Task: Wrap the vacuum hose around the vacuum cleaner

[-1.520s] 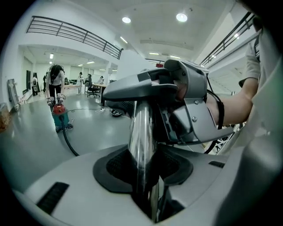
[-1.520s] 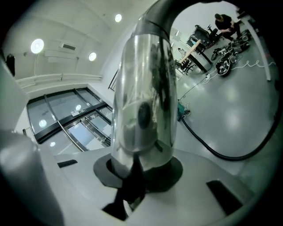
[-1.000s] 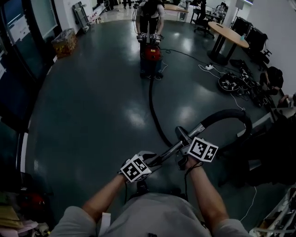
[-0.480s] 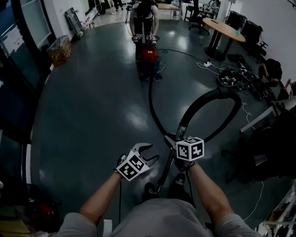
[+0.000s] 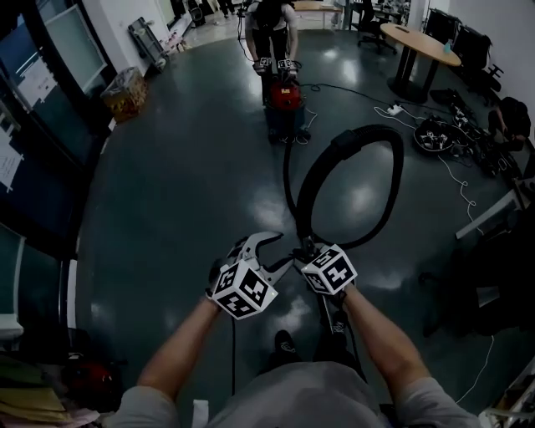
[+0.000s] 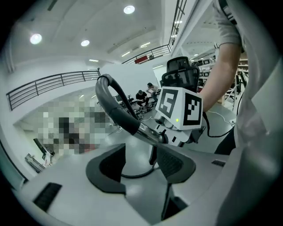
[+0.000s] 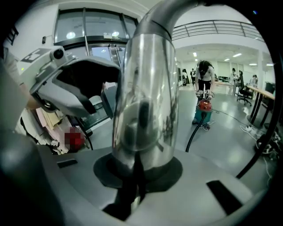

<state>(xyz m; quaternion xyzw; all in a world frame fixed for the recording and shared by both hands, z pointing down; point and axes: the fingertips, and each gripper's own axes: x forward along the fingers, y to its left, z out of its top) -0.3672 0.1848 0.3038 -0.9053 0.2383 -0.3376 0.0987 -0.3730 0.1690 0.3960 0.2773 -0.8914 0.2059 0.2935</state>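
A red vacuum cleaner (image 5: 282,96) stands far up the grey floor. Its black hose (image 5: 288,180) runs toward me, then arches in a tall loop (image 5: 355,134) down to a shiny metal wand tube (image 7: 146,101). My right gripper (image 5: 308,249) is shut on that tube, which stands between its jaws in the right gripper view. Just left of it, my left gripper (image 5: 261,249) is open and holds nothing. In the left gripper view its two fingers (image 6: 108,170) stand apart, short of the tube (image 6: 148,132) and the hose (image 6: 112,106).
Another person (image 5: 272,21) bends over the vacuum cleaner with two grippers. A round table (image 5: 422,42) and a heap of cables (image 5: 439,134) lie at the right. Dark glass partitions (image 5: 33,192) line the left, with a box (image 5: 125,88) beyond.
The hose loop has swung from low at the right to a tall arch in front of me. The right gripper rolled and came nearer with the tube. The left gripper rose beside it.
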